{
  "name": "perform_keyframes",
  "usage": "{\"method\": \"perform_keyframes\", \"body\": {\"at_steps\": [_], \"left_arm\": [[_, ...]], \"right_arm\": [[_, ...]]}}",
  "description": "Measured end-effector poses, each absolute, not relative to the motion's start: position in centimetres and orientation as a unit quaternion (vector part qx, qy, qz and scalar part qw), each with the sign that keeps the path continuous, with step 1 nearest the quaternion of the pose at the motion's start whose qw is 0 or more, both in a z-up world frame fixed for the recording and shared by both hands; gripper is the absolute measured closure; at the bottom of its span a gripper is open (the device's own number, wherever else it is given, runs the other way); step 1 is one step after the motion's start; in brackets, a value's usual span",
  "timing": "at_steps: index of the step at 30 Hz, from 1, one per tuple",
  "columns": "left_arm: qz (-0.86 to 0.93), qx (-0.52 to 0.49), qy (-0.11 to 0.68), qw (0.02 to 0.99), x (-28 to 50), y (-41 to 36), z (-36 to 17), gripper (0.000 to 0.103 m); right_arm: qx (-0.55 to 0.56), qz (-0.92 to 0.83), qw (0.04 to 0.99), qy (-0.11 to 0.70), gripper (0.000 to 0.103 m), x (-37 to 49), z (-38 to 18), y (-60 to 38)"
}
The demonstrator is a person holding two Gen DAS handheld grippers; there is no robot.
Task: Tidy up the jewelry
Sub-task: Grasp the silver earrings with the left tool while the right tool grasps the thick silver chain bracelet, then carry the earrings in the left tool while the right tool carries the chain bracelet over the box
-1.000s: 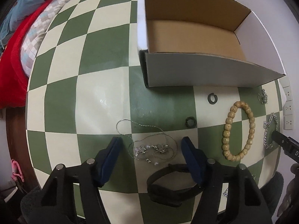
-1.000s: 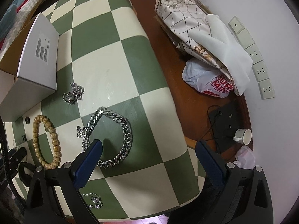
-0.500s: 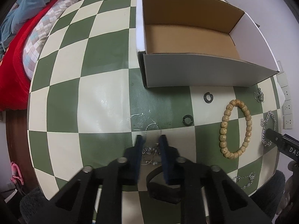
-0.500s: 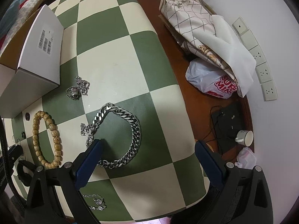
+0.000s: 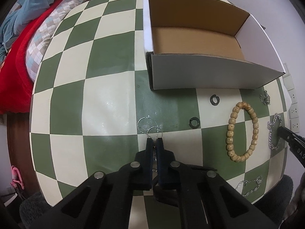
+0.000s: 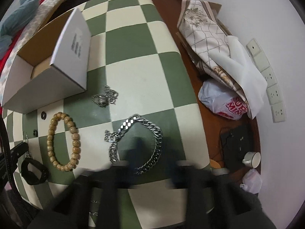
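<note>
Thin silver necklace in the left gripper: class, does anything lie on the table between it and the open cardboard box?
Nothing visible does. Between the thin silver necklace and the cardboard box the checkered cloth is bare; the nearest dark ring lies off to the right.

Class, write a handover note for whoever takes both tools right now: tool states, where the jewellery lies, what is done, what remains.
Left tool: shut on thin silver necklace.
Right tool: jaws have just been closing over chunky silver chain bracelet; blur hides the grip.
Wooden bead bracelet, two dark rings: loose on checked table.
Done: nothing in open cardboard box.
Left: probably box every piece.
</note>
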State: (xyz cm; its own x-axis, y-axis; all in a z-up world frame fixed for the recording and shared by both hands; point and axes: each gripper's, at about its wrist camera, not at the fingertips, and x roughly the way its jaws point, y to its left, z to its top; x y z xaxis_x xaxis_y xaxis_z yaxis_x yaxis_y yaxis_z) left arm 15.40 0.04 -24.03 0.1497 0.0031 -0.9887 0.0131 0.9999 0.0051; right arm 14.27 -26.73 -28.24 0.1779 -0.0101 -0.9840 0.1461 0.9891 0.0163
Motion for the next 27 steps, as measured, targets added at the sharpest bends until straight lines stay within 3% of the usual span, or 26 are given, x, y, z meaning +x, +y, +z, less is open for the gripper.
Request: {"method": "perform_keyframes", "body": {"at_steps": [7, 27], "left_arm": [[-0.004, -0.002, 0.644, 0.765, 15.8, 0.8, -22.7, 0.102], [-0.017, -0.045, 0.600, 0.799, 17.0, 2.3, -13.8, 0.102]], "right_arm": [[0.083, -0.042, 0.775, 0.625, 0.095, 13.9, -27.2, -27.0], [0.118, 0.021, 0.827, 0.550, 0.095, 14.1, -16.9, -24.9]]}}
